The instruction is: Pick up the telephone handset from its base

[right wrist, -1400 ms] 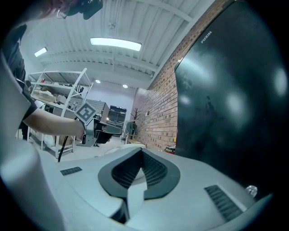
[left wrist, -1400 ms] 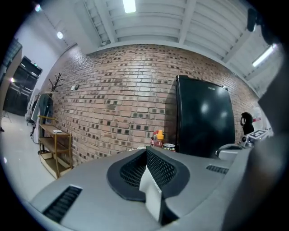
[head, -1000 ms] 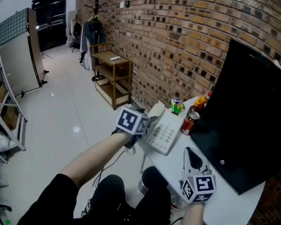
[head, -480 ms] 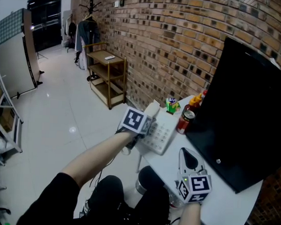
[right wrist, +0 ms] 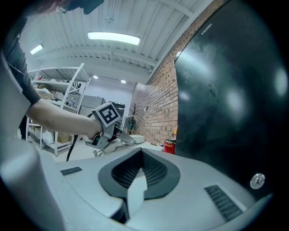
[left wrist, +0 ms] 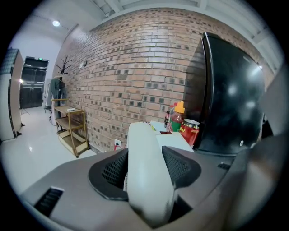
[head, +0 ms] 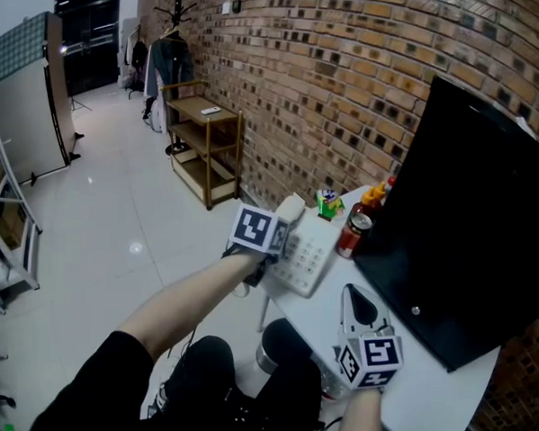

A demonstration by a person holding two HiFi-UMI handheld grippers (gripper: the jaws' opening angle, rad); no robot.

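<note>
handset: the white handset [left wrist: 146, 180] is sitting on the left side of the telephone base [head: 305, 255], at the near-left end of the table [head: 440, 404]. I can't tell whether it is coming off the cradle yet.
left gripper: the left gripper [left wrist: 145, 160] is closing its jaws across the handset. The mesh pads [left wrist: 113, 170] are looking flush on both sides, so I'm reading this as a grip taking hold.
key relation: the handset is lying straight ahead of the left gripper, between its jaws. Its long axis is running near to far, in line with the gripper. The jaws are crossing its short width, which is the right way to clamp it. The gripper is tilting slightly down onto it.
nearer hand: the left one is already on it. The right gripper [head: 359, 307] is hanging well apart at the near right, over the table.
right gripper: clenched, tips meeting, gripping nothing.
next move (my call): it is looking like a straight lift up and clear of the base. Any cord is hiding from view, so drag is the thing I'm watching for.
surface: the white table is carrying a black monitor [head: 472, 212] on the right. A red can [head: 352, 234] and a sauce bottle [head: 371, 199] are standing just beyond the phone.
room: a brick wall [head: 330, 87] is running along the far side, with a wooden shelf [head: 205, 153] against it. A glossy pale floor [head: 98, 219] is spreading out to the left.
</note>
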